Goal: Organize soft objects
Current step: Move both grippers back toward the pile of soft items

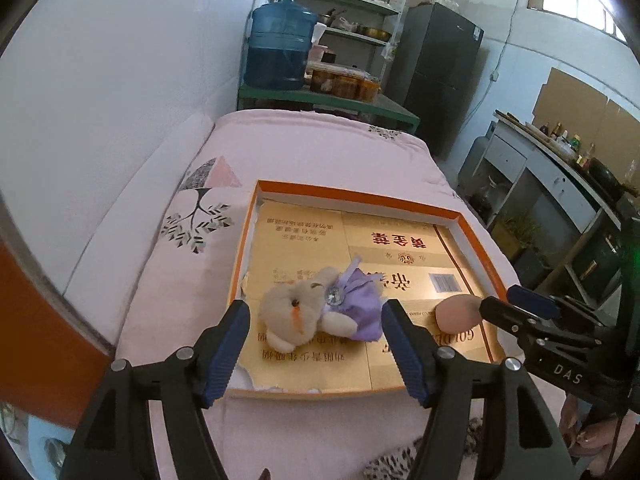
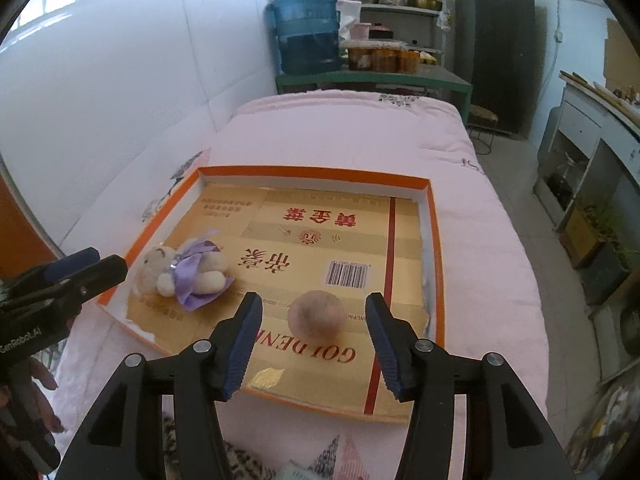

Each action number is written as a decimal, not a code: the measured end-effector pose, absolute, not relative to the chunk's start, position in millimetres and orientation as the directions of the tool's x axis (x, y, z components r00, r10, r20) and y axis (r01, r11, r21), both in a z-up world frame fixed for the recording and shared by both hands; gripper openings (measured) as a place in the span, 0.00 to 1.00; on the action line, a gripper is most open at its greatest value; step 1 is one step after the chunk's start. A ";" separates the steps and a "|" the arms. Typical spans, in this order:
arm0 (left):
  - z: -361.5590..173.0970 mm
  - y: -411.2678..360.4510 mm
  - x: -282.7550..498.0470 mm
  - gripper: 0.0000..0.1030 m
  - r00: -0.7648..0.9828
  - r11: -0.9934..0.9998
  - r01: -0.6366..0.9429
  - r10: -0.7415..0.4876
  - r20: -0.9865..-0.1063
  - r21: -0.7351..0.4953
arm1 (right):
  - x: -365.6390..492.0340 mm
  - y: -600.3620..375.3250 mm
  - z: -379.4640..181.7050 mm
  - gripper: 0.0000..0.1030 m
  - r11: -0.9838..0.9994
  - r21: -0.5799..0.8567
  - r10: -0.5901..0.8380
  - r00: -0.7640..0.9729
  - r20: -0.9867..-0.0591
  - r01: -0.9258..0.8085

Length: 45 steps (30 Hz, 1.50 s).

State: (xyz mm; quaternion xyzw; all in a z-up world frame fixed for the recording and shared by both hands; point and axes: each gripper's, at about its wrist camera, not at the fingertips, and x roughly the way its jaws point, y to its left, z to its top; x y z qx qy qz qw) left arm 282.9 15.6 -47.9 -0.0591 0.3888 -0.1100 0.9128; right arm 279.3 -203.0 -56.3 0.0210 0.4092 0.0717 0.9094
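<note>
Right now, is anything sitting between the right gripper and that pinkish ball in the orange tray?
Nothing visible. The right gripper is open, with the pinkish ball lying just beyond its fingertips on the tray's gold liner. The plush bear lies well to the side.

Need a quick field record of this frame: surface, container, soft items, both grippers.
surface: pink quilted bed cover
container: shallow orange-rimmed cardboard tray lined with gold printed card, on the cover
item 1: small beige plush bear in purple dress, lying in tray
item 2: pinkish egg-shaped sponge, resting in tray, apart from the bear
left gripper: open, bear between the jaws, pads not pressing
right gripper: open, sponge between the jaws, untouched
</note>
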 end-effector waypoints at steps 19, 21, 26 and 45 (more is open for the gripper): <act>-1.6 17.6 181.5 0.66 0.783 0.975 0.171 -0.224 -0.581 -0.145 | 171.8 -193.3 -9.0 0.55 0.995 0.084 0.099 0.735 -0.671 -0.057; 3.2 19.5 170.1 0.66 0.796 0.977 0.162 -0.212 -0.566 -0.138 | 161.0 -193.4 -6.5 0.55 0.995 0.085 0.093 0.738 -0.669 -0.049; 11.9 20.6 145.5 0.66 0.811 0.980 0.156 -0.198 -0.551 -0.122 | 141.0 -192.6 -3.2 0.55 0.996 0.076 0.080 0.738 -0.670 -0.039; 14.3 25.5 78.9 0.65 0.828 0.983 0.161 -0.185 -0.529 -0.092 | 63.3 -179.9 6.3 0.55 1.000 0.008 0.015 0.778 -0.629 -0.013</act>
